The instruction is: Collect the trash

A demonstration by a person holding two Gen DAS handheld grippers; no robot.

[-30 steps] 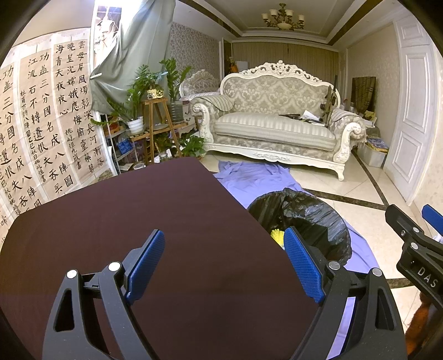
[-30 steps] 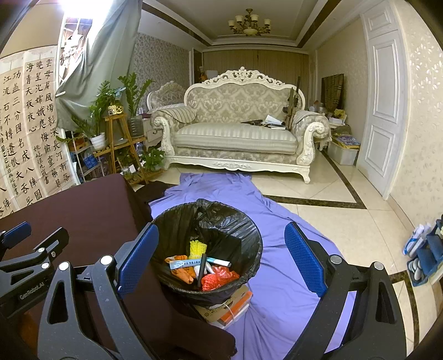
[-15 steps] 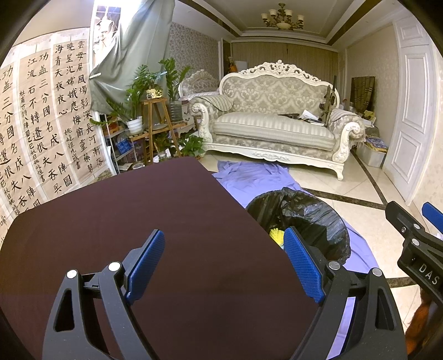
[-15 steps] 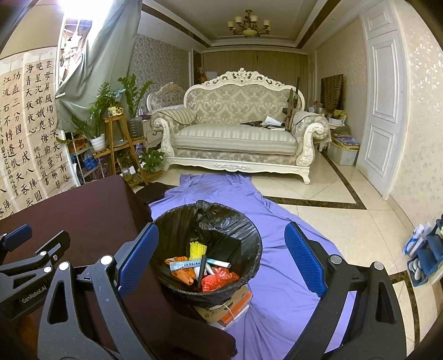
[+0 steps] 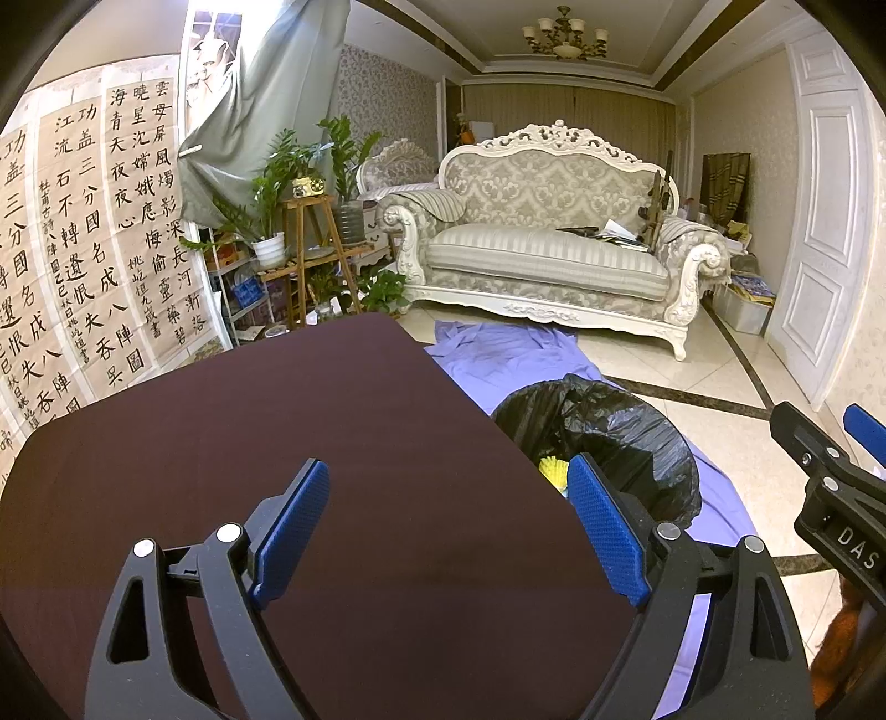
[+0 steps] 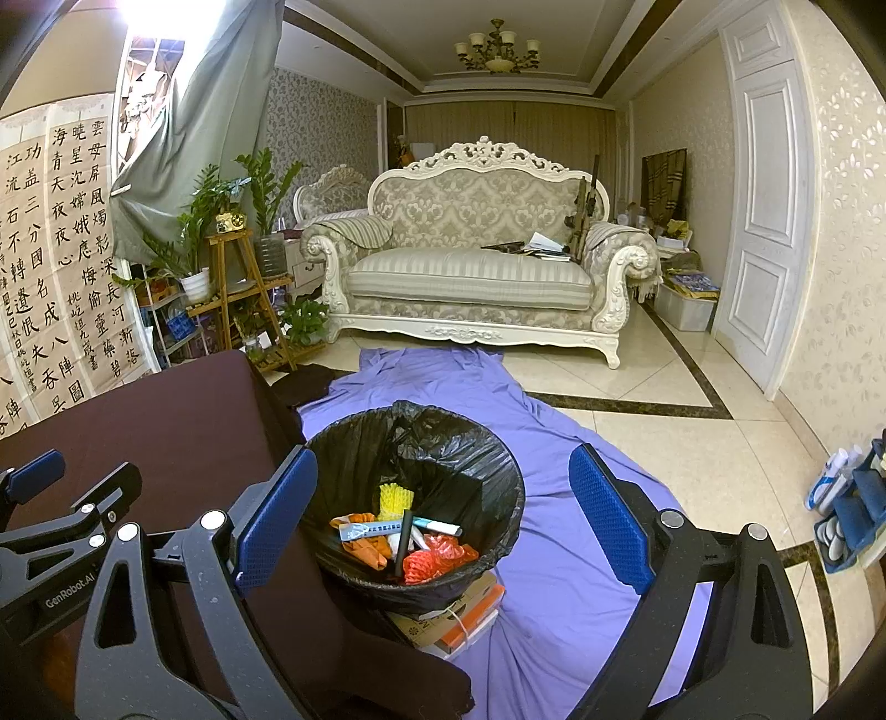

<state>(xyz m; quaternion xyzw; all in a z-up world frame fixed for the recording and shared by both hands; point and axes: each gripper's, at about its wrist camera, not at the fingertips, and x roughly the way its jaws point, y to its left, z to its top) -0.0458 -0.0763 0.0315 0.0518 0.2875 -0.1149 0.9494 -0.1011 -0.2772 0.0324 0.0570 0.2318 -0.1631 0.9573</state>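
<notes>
At the bottom of the left wrist view we see the left gripper (image 5: 448, 520) with its jaws spread wide and empty over a dark brown tabletop (image 5: 266, 432). In the right wrist view, the right gripper (image 6: 443, 515) is likewise agape and grips nothing, framing the trash bin (image 6: 354, 471) at lower centre.

The bin, lined with a black bag, holds the collected trash: a yellow ridged piece (image 6: 394, 497), a blue-and-white tube (image 6: 387, 528), a black stick (image 6: 403, 540), orange wrapping (image 6: 362, 548) and red mesh (image 6: 437, 556). We count one bin, standing on a small stack of flat boxes (image 6: 459, 615) on a purple sheet (image 6: 559, 598) spread over the tiled floor.

Farther back, at centre, stands one ornate cream sofa (image 6: 470, 277) with papers on its seat. A wooden plant stand (image 6: 238, 293) occupies the left, a white door (image 6: 767, 221) the right, and one chandelier (image 6: 496, 50) hangs at the top.
</notes>
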